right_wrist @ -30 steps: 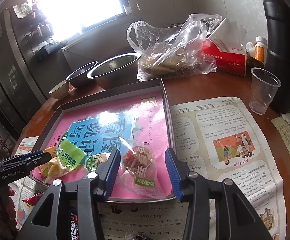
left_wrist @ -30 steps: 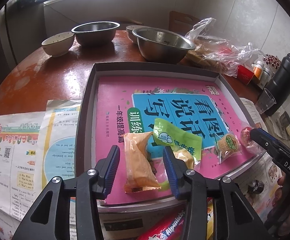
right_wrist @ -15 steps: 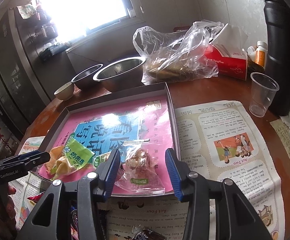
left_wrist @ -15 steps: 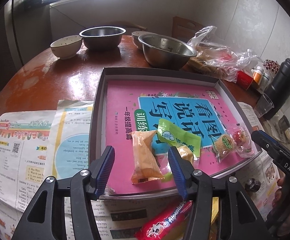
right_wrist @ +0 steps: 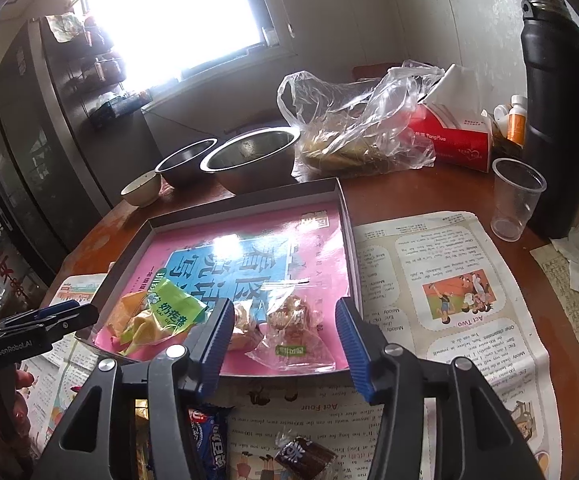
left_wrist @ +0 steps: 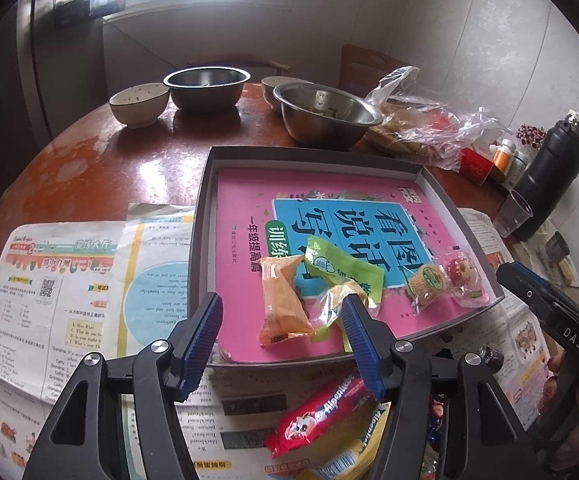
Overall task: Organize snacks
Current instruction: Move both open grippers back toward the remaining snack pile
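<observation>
Nearest, unsorted sweets such as the red Alpenliebe pack (left_wrist: pixel 321 408) lie on newspaper before the tray (left_wrist: pixel 205 216), presumably awaiting their turn. Just beyond, the left gripper (left_wrist: pixel 281 340) and right gripper (right_wrist: pixel 285 336) hover with jaws opening and gripping nothing, apparently letting go. Inside the tray's near edge rest the orange packet (left_wrist: pixel 283 304) and clear-wrapped snack (right_wrist: pixel 293 336), grouped together.
</observation>
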Tool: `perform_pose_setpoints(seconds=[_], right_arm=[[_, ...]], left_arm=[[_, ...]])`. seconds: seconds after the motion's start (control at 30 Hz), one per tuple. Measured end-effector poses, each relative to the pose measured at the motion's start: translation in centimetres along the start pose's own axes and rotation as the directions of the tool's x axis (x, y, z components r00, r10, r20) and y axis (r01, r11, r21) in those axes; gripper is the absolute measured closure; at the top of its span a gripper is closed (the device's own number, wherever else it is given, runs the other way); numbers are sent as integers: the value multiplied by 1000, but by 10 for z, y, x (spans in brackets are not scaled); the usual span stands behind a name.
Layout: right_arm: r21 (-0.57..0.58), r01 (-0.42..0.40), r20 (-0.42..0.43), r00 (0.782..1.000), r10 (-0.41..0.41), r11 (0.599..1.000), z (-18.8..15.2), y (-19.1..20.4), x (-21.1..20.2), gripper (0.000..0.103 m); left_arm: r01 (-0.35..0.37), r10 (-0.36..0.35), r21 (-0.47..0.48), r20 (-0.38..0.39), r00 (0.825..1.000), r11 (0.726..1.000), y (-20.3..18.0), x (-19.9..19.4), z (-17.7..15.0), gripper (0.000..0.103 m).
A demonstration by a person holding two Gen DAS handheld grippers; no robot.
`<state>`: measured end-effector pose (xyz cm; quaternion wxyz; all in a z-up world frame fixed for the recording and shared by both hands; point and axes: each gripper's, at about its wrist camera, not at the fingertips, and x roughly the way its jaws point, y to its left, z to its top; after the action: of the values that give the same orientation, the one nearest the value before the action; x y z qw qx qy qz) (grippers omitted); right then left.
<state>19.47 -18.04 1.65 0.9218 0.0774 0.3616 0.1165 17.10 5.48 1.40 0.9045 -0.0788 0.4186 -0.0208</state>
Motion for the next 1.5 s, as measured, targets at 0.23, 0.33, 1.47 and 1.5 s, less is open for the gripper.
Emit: perform_pose_setpoints(seconds=[0.23, 0.33, 1.47, 1.5], right_arm=[[-9, -7, 7, 1000, 7, 1000, -5, 3, -11, 50], [-14, -14, 8, 1000, 14, 1000, -9, 5, -15, 50], [-74, -91, -43, 995, 88, 993, -53, 34, -42, 47], [-78, -94, -49, 995, 91, 992, -55, 35, -42, 47]], left_arm=[[0, -1, 7, 10, 1000, 1000, -3, -12, -10, 39], [3, -3, 12, 14, 1000, 1000, -5, -16, -13, 39], [69, -65, 96, -46, 997, 993, -35, -28, -61, 39], [73, -68, 99, -50, 996, 992, -37, -27, -62, 39]])
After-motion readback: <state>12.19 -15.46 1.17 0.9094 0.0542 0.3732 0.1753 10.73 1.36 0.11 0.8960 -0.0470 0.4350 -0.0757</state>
